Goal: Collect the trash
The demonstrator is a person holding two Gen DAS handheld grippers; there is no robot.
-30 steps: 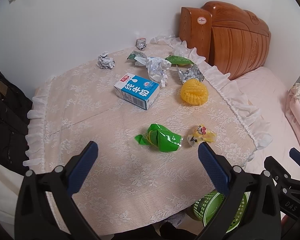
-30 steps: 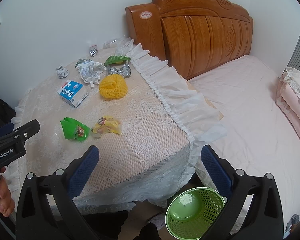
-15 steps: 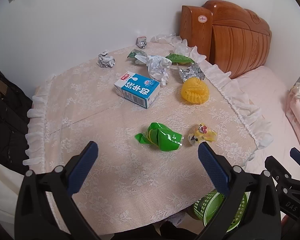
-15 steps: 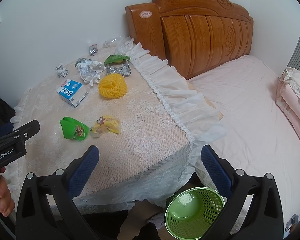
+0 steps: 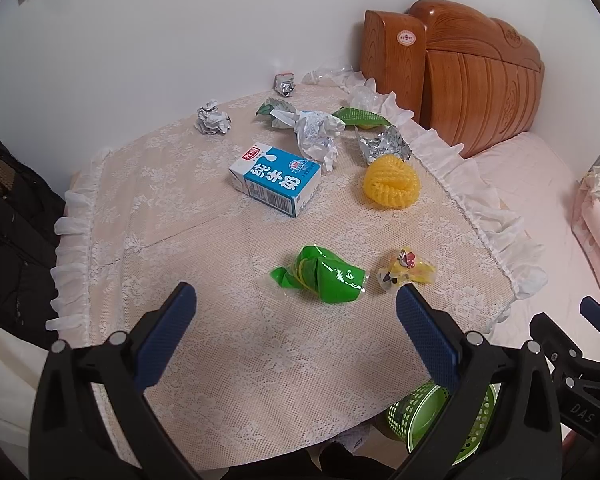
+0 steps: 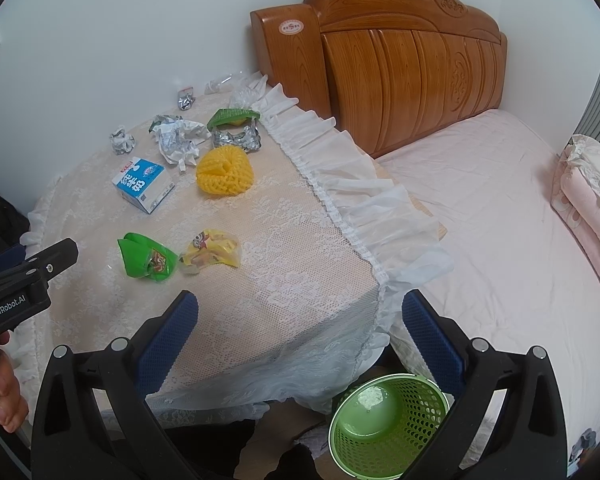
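Both the left gripper (image 5: 296,312) and right gripper (image 6: 300,320) gape empty; the slick green wrapper (image 5: 328,278), mid-frame, could probably squirt from a shallow pinch.

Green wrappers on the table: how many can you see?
3. One green wrapper lies nearest the left tool, beside the yellow packet. A second sits by the foil at the far edge, a third behind the crumpled paper. Others may be hidden.

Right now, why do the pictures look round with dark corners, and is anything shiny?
Both wrist views use fisheye lenses, so edges bend and corners go black; in the left wrist view the green wrapper glints; in the right wrist view the headboard shows soft glare.
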